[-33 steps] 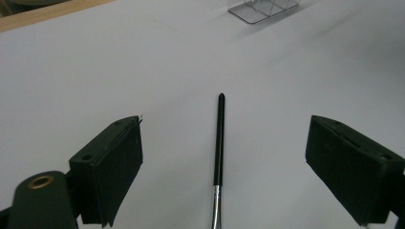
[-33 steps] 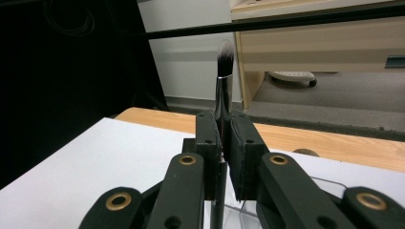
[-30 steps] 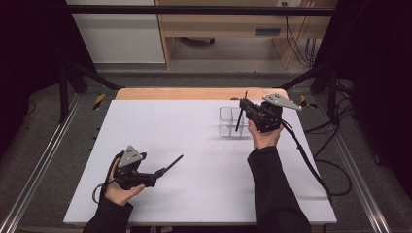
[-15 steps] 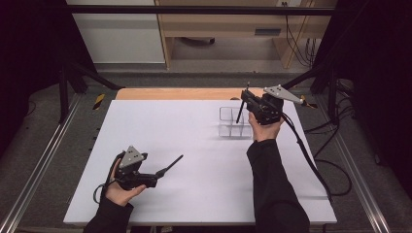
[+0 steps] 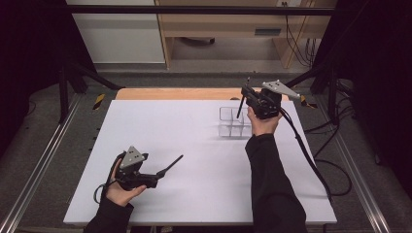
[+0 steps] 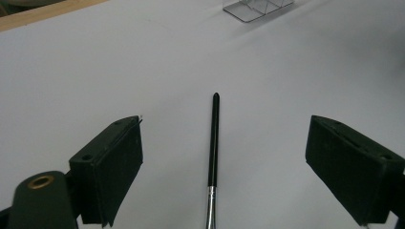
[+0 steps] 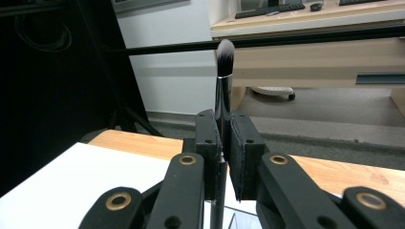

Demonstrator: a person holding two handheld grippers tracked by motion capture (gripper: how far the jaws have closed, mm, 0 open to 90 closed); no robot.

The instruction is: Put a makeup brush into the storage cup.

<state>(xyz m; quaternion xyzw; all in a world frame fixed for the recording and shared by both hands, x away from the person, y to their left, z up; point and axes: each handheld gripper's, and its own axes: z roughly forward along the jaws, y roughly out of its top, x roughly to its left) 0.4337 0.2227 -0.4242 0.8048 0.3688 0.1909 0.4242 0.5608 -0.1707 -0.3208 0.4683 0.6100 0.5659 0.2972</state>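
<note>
A black-handled makeup brush [image 6: 213, 143] with a silver ferrule lies on the white table [image 5: 194, 145], its thin end pointing away. My left gripper [image 6: 229, 121] stands open around it, the jaws wide apart and clear of the handle; it rests near the front left [image 5: 153, 174], where the brush [image 5: 172, 162] sticks out ahead. My right gripper [image 7: 224, 124] is shut on a second brush [image 7: 224, 57], held upright with the bristles up. At the back right this gripper [image 5: 244, 97] holds the brush [image 5: 240, 107] above a clear divided organiser [image 5: 233, 122].
The organiser [image 6: 258, 7] stands near the table's far edge, beside a wooden strip [image 5: 170, 93]. Metal rails [image 5: 43, 155] flank the table, and cables [image 5: 311, 160] trail at the right. A desk and cabinet stand beyond.
My right gripper has risen slightly with its brush over the organiser. The left gripper and the brush on the table have stayed put.
</note>
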